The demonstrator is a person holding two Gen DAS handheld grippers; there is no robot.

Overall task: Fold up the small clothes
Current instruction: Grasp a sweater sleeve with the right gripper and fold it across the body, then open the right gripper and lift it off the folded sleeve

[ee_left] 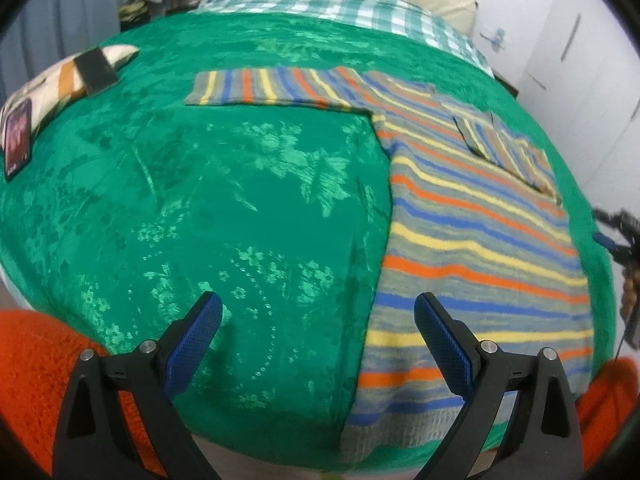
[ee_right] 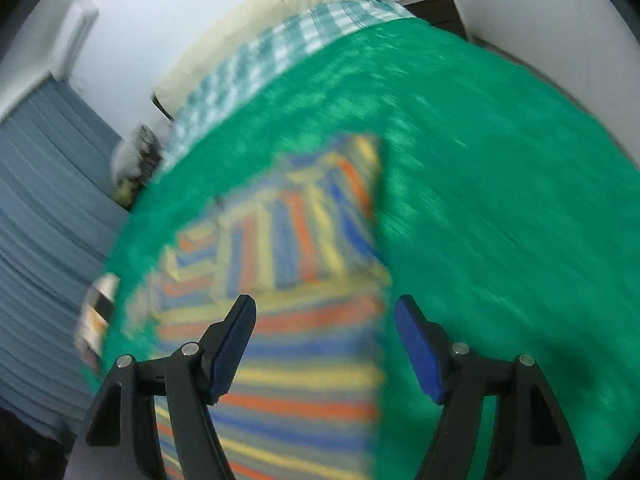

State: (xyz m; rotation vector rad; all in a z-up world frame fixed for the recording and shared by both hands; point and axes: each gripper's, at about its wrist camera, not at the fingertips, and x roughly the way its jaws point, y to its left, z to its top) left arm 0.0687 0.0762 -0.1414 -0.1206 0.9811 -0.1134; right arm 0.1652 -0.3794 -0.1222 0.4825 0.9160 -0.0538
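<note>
Bedspread (ee_left: 240, 184), green with a flower pattern, covers the whole work surface; at its far left edge lie a cushion (ee_left: 68, 76) and a dark phone (ee_left: 18, 136), well apart from the work. Left gripper (ee_left: 318, 320) hangs over bare green cloth with its jaws spread wide and nothing between the blue pads; it holds nothing. Striped sweater (ee_left: 472, 240) lies flat just to the right of this gripper, its near left edge running under the right-hand finger; the body's long axis runs from the near hem away toward the neck, while one sleeve (ee_left: 272, 86) stretches out to the left across the far part of the bedspread, its long axis crosswise to the body. The opposite sleeve (ee_left: 508, 148) appears already turned in over the chest. Right gripper (ee_right: 324, 332), seen in a blurred view, stands released, jaws apart and empty, over the sweater's right edge with the folded sleeve beyond it. Judgement: the outstretched sleeve lies ahead of the left gripper and slightly to its left, and the left hand is the nearer one to take it. Containers: none in view.
</note>
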